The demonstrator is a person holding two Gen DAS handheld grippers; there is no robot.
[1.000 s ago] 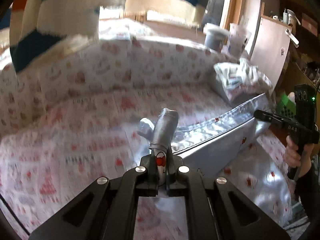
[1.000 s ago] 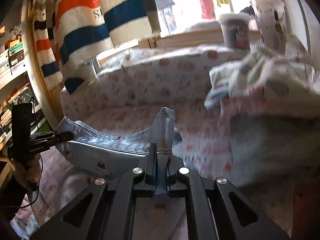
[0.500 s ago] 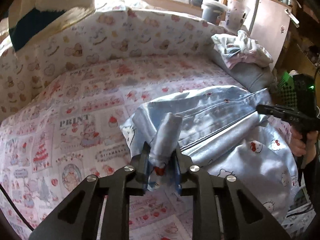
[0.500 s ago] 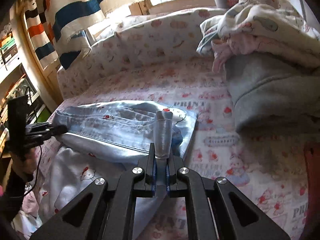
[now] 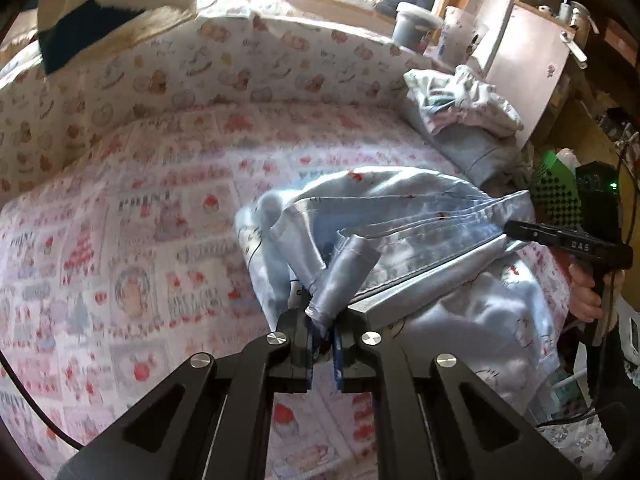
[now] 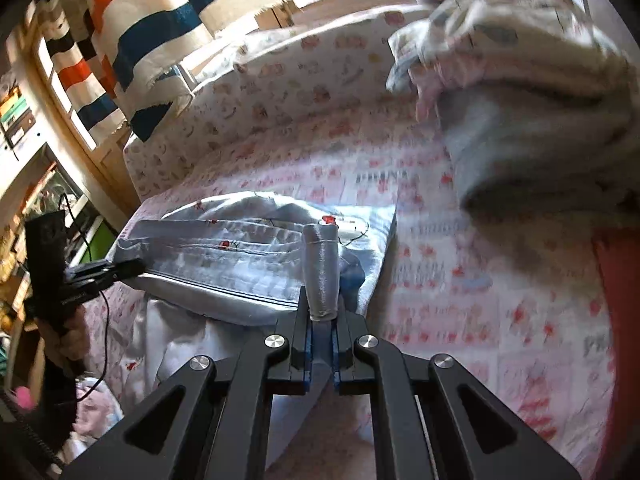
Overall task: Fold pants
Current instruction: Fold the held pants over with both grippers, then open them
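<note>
The light blue pants (image 5: pixel 400 232) with small red prints lie partly on the bed, waistband stretched between my two grippers. My left gripper (image 5: pixel 322 340) is shut on one bunched end of the waistband. My right gripper (image 6: pixel 320 344) is shut on the other end, and it also shows in the left wrist view (image 5: pixel 520 232). The pants (image 6: pixel 248 256) lie folded over, with the lower part hanging off the bed's near edge. The left gripper shows in the right wrist view (image 6: pixel 120 270).
A pink printed bedsheet (image 5: pixel 140 240) covers the bed, with a padded printed backrest (image 5: pixel 240 60) behind. A pile of folded clothes (image 5: pixel 460 120) (image 6: pixel 520 100) sits at the bed's right end. A striped towel (image 6: pixel 160 20) hangs above. Shelves stand at the left (image 6: pixel 24 120).
Both grippers have come down and forward, lowering the held-up pants onto the bed. The waistband now rests on the sheet, folded over the legs.
</note>
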